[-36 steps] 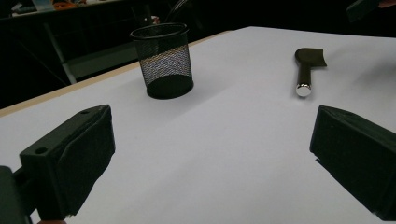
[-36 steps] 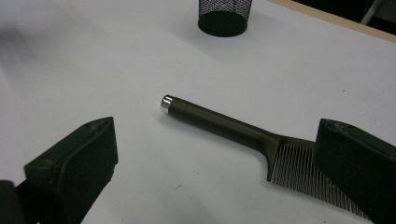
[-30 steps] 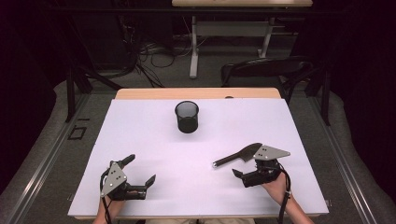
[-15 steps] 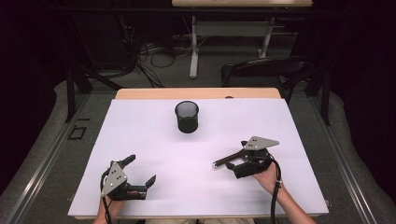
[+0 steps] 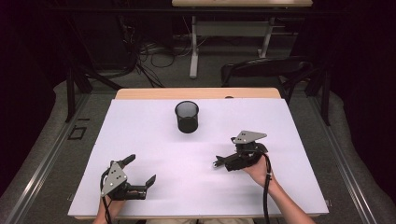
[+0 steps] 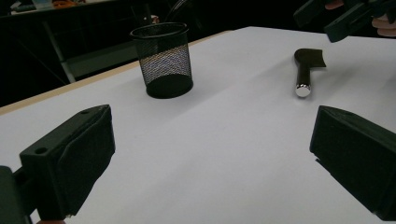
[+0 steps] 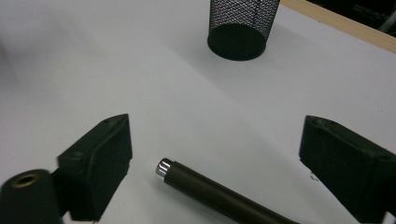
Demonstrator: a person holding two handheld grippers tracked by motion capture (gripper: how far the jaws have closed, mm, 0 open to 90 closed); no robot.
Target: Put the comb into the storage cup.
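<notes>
A dark brown tool handle with a silver end cap lies on the white tabletop, right of centre. Its curved head points away in the left gripper view. My right gripper hovers low over it, and its jaws straddle the handle without touching it. They have just been closing and are still wide apart. My left gripper rests open near the front left edge, with nothing between its fingers. A black mesh cup stands upright at the middle back.
The table's wooden back edge shows beyond the white cover. A black chair and another table's legs stand behind. The mesh cup is well ahead of the right gripper, and bare white surface lies between the two grippers.
The right gripper has moved left along the tool and now covers most of the handle, leaving the silver tip poking out. The left gripper has not moved.
</notes>
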